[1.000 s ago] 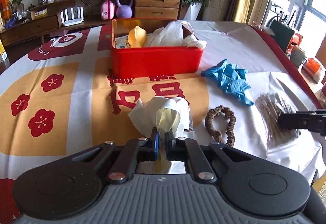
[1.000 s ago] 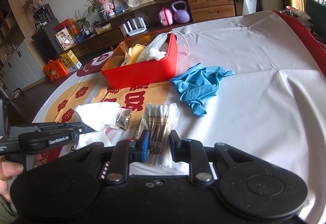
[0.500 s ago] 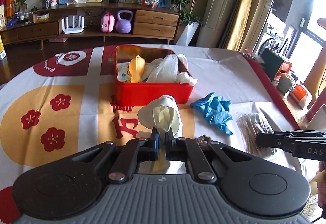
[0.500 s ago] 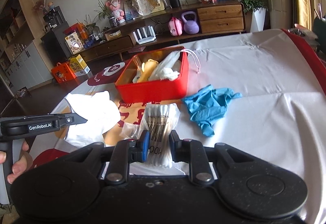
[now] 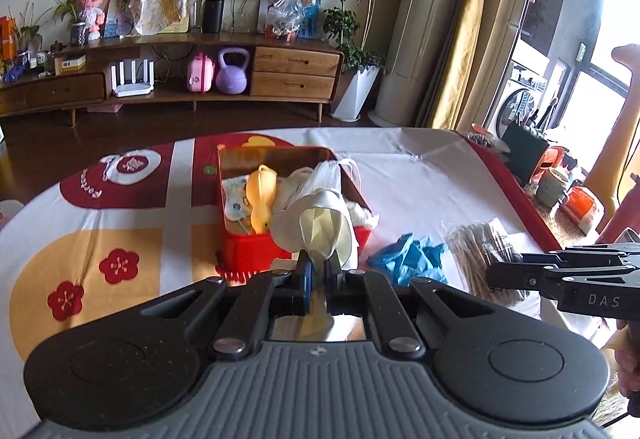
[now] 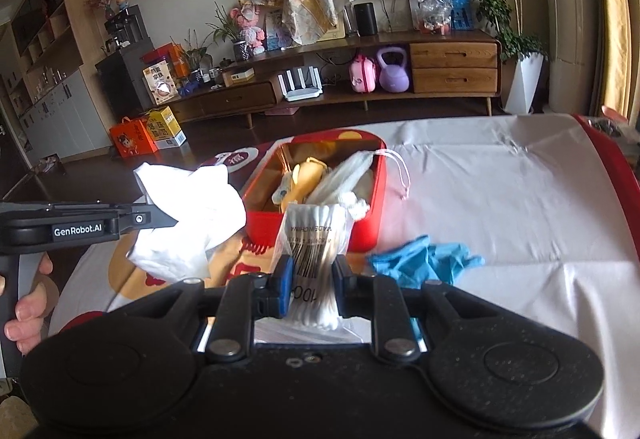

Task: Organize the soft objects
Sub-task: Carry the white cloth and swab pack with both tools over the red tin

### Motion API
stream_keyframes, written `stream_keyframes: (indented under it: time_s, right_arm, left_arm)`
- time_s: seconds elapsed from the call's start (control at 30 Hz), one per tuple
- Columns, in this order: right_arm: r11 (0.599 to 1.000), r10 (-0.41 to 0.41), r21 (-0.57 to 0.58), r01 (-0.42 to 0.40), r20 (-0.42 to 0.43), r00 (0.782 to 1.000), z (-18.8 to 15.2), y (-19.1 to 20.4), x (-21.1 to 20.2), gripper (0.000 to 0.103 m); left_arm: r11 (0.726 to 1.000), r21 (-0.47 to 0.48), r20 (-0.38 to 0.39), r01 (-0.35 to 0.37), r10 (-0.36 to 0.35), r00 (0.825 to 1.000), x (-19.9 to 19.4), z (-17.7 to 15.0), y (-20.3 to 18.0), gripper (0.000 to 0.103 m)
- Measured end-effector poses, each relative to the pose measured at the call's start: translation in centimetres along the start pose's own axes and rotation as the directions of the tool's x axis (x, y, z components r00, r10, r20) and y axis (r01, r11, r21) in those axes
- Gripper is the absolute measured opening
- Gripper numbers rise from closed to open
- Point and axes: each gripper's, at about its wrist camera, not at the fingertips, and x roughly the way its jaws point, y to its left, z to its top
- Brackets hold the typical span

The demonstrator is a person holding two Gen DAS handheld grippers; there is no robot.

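Red metal forms the open box near the middle of the table, on a white cloth printed with red and orange shapes. It holds a yellow soft toy, a white drawstring bag and other pale soft items. The left gripper is pressed together on a crumpled white glove, which hangs in the air between the camera and the box's near wall; in the right wrist view the same glove bulges from the tip of that gripper, above the cloth and left of the box. The right gripper pinches a clear packet of cotton swabs with a barcode on it, raised off the cloth and just in front of the box. Blue gloves lie bunched on the cloth to the right of the box, apart from both tools. Behind the table, a long wooden sideboard carries a purple kettlebell.
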Motion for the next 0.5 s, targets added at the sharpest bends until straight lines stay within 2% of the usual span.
stream_keyframes:
  time_s: [0.37, 0.5]
  right_arm:
    - [0.998, -0.022, -0.060, 0.024, 0.042, 0.999, 3.6, 0.2, 2.5, 0.020]
    - [0.997, -0.029, -0.065, 0.032, 0.054, 0.998, 4.9, 0.0, 3.8, 0.020]
  left_arm:
    - [0.996, 0.093, 0.045, -0.012, 0.008, 0.999, 1.8, 4.2, -0.8, 0.006]
    - [0.995, 0.095, 0.044, -0.020, 0.015, 0.999, 3.2, 5.4, -0.4, 0.006]
